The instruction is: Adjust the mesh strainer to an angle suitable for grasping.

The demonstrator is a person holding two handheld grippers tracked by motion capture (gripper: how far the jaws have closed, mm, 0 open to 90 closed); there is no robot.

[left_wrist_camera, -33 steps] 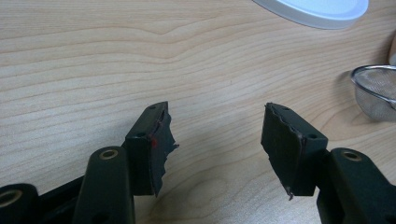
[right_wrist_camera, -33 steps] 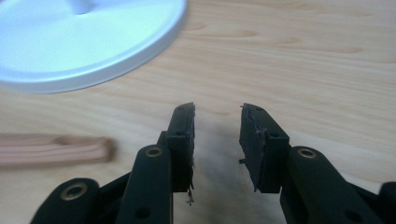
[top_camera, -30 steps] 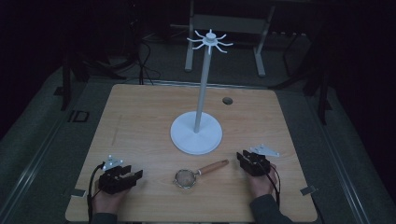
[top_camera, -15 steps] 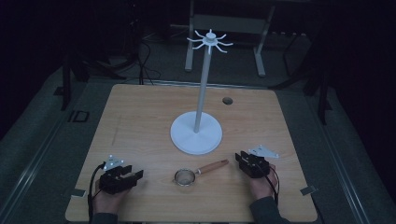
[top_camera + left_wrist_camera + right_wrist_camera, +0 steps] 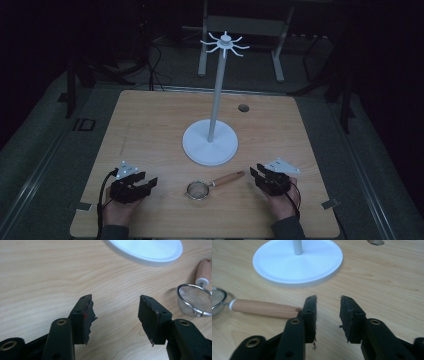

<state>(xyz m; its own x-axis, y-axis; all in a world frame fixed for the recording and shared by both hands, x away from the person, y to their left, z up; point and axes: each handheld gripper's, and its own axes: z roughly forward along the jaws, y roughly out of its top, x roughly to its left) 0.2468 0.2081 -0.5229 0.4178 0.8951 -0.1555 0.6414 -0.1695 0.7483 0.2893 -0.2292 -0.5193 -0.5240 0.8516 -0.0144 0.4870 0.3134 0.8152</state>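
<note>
A small metal mesh strainer (image 5: pixel 199 190) with a wooden handle (image 5: pixel 228 178) lies on the table near the front edge, between my two grippers. My left gripper (image 5: pixel 150 184) rests on the table to its left, open and empty; in the left gripper view (image 5: pixel 116 310) the strainer bowl (image 5: pixel 196 300) lies off to the right of the jaws. To the strainer's right, my right gripper (image 5: pixel 255 173) is open with a narrower gap. In the right gripper view (image 5: pixel 328 302) the handle's end (image 5: pixel 262 308) lies just left of the left jaw.
A white stand with a round base (image 5: pixel 197 150), a tall pole and a ring of hooks (image 5: pixel 225 44) at the top occupies the table's middle. A small round hole (image 5: pixel 243 107) sits in the tabletop behind it. Dark floor surrounds the table.
My right gripper has edged slightly left and toward the front edge, closer to the handle's end. The left gripper and the strainer have barely moved.
</note>
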